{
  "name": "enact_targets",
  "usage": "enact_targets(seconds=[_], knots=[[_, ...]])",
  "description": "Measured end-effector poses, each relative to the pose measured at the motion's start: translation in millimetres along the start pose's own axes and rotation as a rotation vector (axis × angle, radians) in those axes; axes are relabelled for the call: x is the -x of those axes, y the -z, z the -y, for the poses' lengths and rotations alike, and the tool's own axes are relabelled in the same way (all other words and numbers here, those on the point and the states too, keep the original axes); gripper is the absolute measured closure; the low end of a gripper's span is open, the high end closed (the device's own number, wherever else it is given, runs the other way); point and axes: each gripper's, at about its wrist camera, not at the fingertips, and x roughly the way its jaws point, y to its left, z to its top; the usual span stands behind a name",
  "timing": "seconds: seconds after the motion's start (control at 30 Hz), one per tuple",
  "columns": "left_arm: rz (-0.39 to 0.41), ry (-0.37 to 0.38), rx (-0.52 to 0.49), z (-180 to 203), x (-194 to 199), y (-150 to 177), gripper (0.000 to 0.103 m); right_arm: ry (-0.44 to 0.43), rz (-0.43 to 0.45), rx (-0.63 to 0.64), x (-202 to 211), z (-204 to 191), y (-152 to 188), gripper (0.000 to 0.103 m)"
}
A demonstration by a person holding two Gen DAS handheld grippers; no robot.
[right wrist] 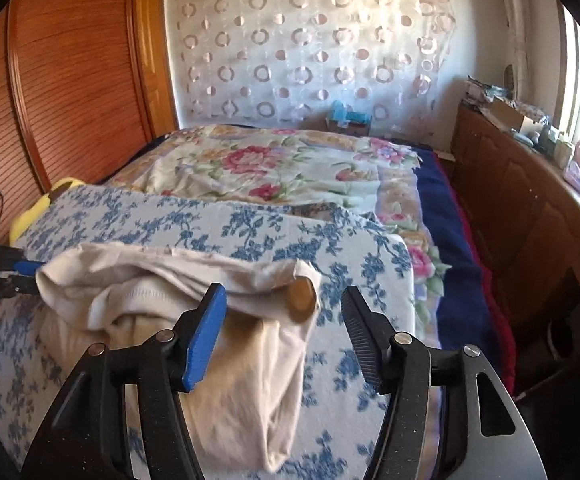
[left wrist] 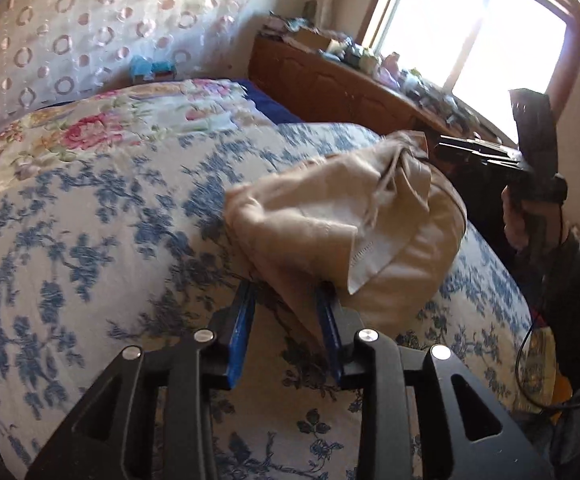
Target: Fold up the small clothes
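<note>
Cream garment (left wrist: 342,232), rumpled and partly doubled over, lying on the blue-and-white floral quilt (left wrist: 89,240) toward that quilt's near right corner, as seen from the right wrist view (right wrist: 217,320); one flap hanging down toward the near edge, a rolled hem at the top right of the bundle. Left gripper (left wrist: 285,300) at the garment's near-left end, jaws partly apart with a fold of cream cloth lying between the blue pads; no clear squeeze on the cloth visible, pads standing off from it. Same gripper showing in the right wrist view at the left edge of the quilt (right wrist: 29,270), blue tip touching the garment's left end. Right gripper (right wrist: 285,308) over the garment's right side, jaws spread wide, cloth beneath and between them but nothing clamped; also in the left wrist view, seen beyond the garment near the quilt's far right edge (left wrist: 530,160), held by a hand (left wrist: 516,220). Beyond the quilt, a pink-flowered bedspread (right wrist: 269,164) over a dark blue blanket (right wrist: 446,224). Behind the bed, a sheer curtain with ring pattern (right wrist: 310,48). To the right, a wooden cabinet (right wrist: 522,208) with clutter on top under a bright window (left wrist: 470,28); to the left, a slatted wooden wardrobe door (right wrist: 69,72).
</note>
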Motion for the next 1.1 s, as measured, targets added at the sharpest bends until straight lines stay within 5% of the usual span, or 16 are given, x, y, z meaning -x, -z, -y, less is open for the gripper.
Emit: enact_targets(seconds=[0.2,0.4,0.63,0.9,1.1], knots=[[-0.022,0.032,-0.033,10,-13,-10,0.072,-0.042,-0.099,0.059,-14,-8,16,0.042],[0.039,-0.033,0.026,-5,-20,-41,0.073,-0.055,-0.124,0.063,-44,-9,8,0.042],[0.142,-0.285,0.163,-53,-15,-59,0.073,0.044,-0.071,-0.008,-70,20,-17,0.042],[0.131,-0.216,0.174,-61,-9,-44,0.072,0.079,-0.049,-0.085,-60,40,-22,0.043],[0.139,-0.167,0.137,-40,-5,-48,0.072,-0.057,-0.058,-0.091,-60,26,-21,0.043]])
